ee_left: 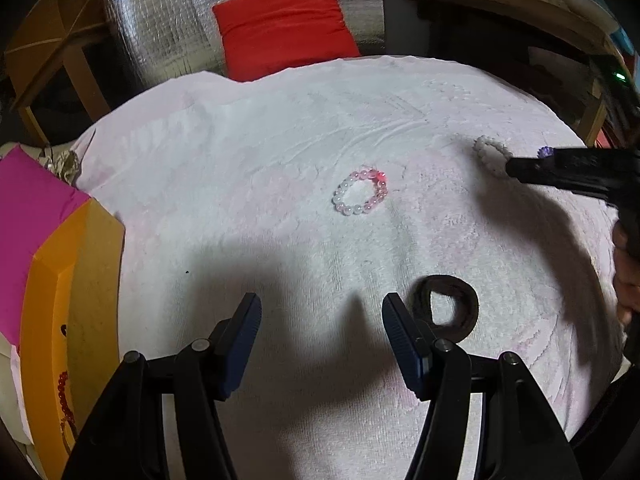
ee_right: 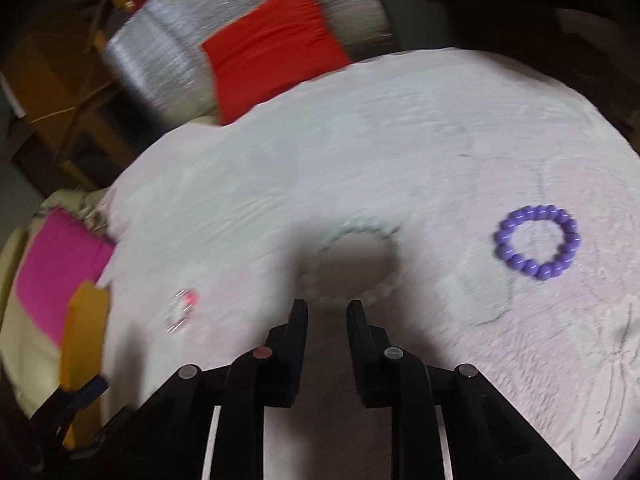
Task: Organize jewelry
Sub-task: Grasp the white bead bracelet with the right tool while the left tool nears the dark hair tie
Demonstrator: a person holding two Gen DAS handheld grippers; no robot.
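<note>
A white towel (ee_left: 240, 152) covers the round table. On it a pink and clear bead bracelet (ee_left: 360, 196) (ee_right: 180, 308) lies mid-table. My left gripper (ee_left: 320, 304) hovers open near the front edge with nothing between its fingers; a dark ring-shaped band (ee_left: 452, 304) lies just right of its right finger. A white bead bracelet (ee_left: 488, 152) (ee_right: 360, 225) lies at the right. My right gripper (ee_right: 327, 305) (ee_left: 510, 166) has its tips at that bracelet's near rim, jaws a narrow gap apart, pads not visibly pressing on it. A purple bead bracelet (ee_right: 538, 242) lies further right.
An orange box (ee_left: 68, 280) with red beads (ee_left: 64, 392) inside stands at the table's left edge, a pink sheet (ee_left: 32, 208) beside it. A red cushion (ee_left: 284, 24) and silver foil lie beyond the far edge. A person's hand (ee_left: 628, 280) shows at the right.
</note>
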